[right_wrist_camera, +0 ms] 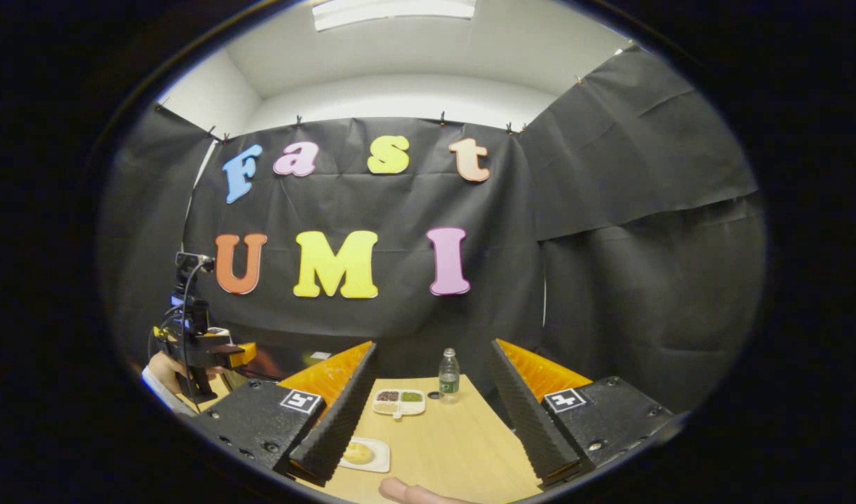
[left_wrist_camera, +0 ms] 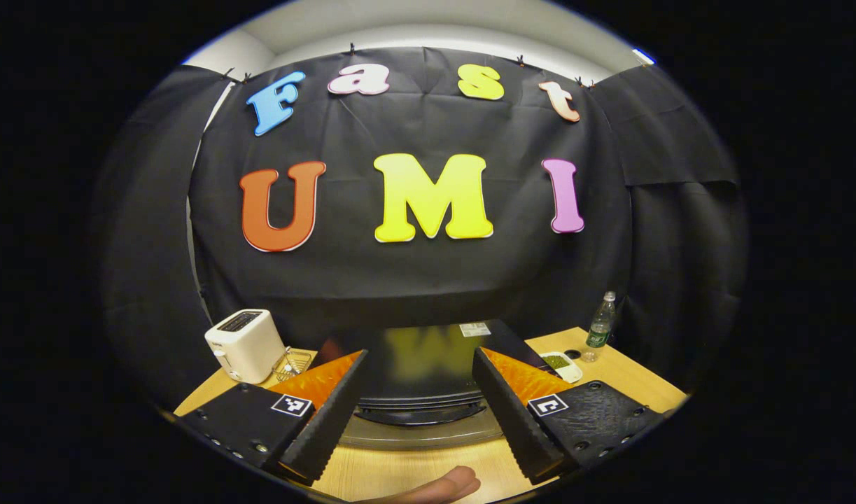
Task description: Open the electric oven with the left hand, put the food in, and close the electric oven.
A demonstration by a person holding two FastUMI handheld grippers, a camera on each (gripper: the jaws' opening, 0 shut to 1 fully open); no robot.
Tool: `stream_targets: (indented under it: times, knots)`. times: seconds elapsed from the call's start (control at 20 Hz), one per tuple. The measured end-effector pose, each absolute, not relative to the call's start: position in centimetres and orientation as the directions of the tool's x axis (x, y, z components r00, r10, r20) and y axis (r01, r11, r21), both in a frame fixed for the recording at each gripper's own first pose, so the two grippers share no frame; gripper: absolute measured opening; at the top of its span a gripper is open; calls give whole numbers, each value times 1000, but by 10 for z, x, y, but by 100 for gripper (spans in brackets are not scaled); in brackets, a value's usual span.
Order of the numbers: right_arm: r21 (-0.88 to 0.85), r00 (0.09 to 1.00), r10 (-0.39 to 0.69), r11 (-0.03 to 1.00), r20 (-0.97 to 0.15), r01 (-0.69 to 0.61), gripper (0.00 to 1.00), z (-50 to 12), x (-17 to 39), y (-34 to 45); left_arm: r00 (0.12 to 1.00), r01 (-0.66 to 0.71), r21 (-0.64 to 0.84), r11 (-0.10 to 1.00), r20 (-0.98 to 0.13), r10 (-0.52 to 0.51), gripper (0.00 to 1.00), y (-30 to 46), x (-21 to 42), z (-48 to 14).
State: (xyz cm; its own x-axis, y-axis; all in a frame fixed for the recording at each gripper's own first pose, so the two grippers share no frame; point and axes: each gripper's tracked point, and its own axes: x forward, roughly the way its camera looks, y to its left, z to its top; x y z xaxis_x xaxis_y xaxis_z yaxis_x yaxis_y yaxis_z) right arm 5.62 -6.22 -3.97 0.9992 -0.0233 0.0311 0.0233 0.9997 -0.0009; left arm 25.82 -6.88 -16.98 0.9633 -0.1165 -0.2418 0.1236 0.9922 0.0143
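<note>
The left gripper view looks from low and close over the near edge of the light wooden table (left_wrist_camera: pixel 630 381), straight at the black, glossy-topped electric oven (left_wrist_camera: pixel 428 364) near the table's middle, with the white toaster (left_wrist_camera: pixel 244 344) at its far left corner. The right gripper view sits farther right and higher, facing the table's far right corner. Both views share the clear plastic bottle (right_wrist_camera: pixel 448 376) and the white divided tray (right_wrist_camera: pixel 398 402) beside it.

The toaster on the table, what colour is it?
The toaster is cream-white with a dark slot on top, seen best in the left gripper view.
</note>
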Motion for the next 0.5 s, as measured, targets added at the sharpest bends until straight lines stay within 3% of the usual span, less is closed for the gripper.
stream_targets:
  times: [0.05,0.1,0.2,0.5]
  knots:
    - [1,999,-32,999,30,32,96,-42,57,-66,956,123,12,992,-271,-115,88,-71,263,-181]
    - [2,999,-40,999,28,40,100,-43,56,-70,947,124,10,992,-301,-116,96,-70,269,-193]
    - [5,998,-56,998,19,56,96,-47,58,-77,937,121,19,993,-331,-108,96,-69,277,-207]
    - [0,995,-105,995,1,105,100,-51,48,-96,910,131,8,991,-399,-117,96,-69,286,-243]
